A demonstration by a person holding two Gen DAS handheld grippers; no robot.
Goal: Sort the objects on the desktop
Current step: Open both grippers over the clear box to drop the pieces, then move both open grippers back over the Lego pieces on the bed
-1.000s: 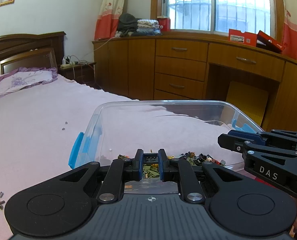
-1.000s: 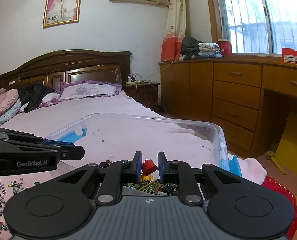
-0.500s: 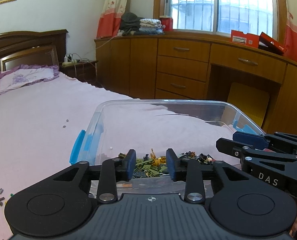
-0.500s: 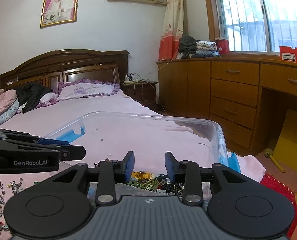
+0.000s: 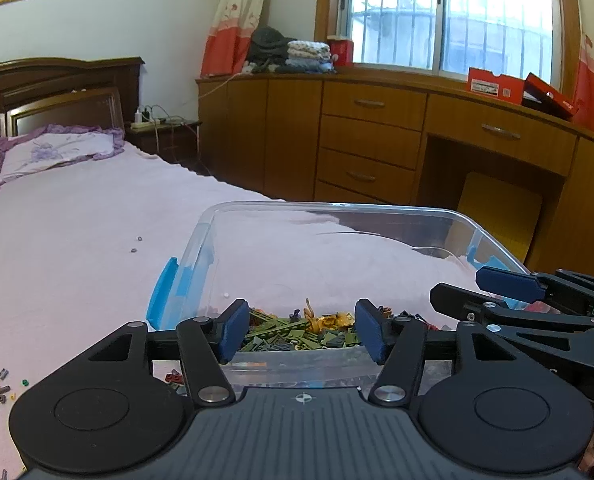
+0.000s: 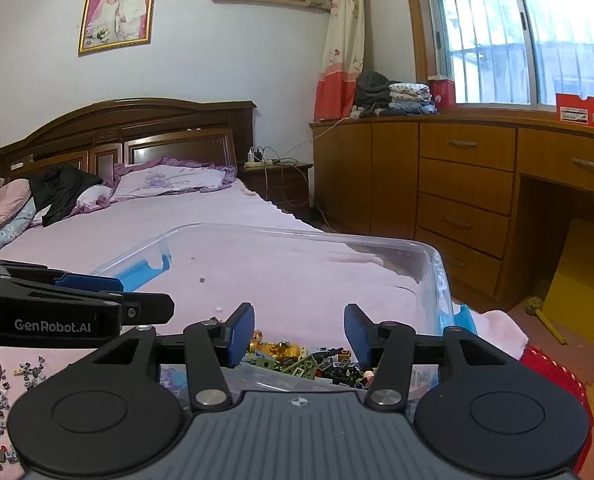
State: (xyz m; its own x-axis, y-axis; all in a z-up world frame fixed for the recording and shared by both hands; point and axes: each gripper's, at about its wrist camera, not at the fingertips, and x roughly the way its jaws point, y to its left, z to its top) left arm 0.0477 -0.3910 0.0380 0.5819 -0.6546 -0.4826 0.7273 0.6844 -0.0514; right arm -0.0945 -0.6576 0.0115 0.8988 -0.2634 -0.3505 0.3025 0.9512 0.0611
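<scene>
Bricks [image 5: 297, 334] in bin [image 5: 337, 210]; both tongs [image 5: 301, 331] [image 6: 299, 334] just opening, empty.

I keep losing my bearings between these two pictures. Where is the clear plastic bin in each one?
Left wrist view: the clear plastic bin fills the lower middle, just beyond the left gripper.
Right wrist view: the bin sits in the lower middle, just beyond the right gripper.
Shared landmark: the folded clothes pile on the wooden cabinet by the window.

Pink-sheeted bed [image 5: 77, 248] carries a clear plastic bin [image 5: 337, 210], scattered small bricks [image 6: 1, 412] and a pillow [image 6: 169, 182].
</scene>
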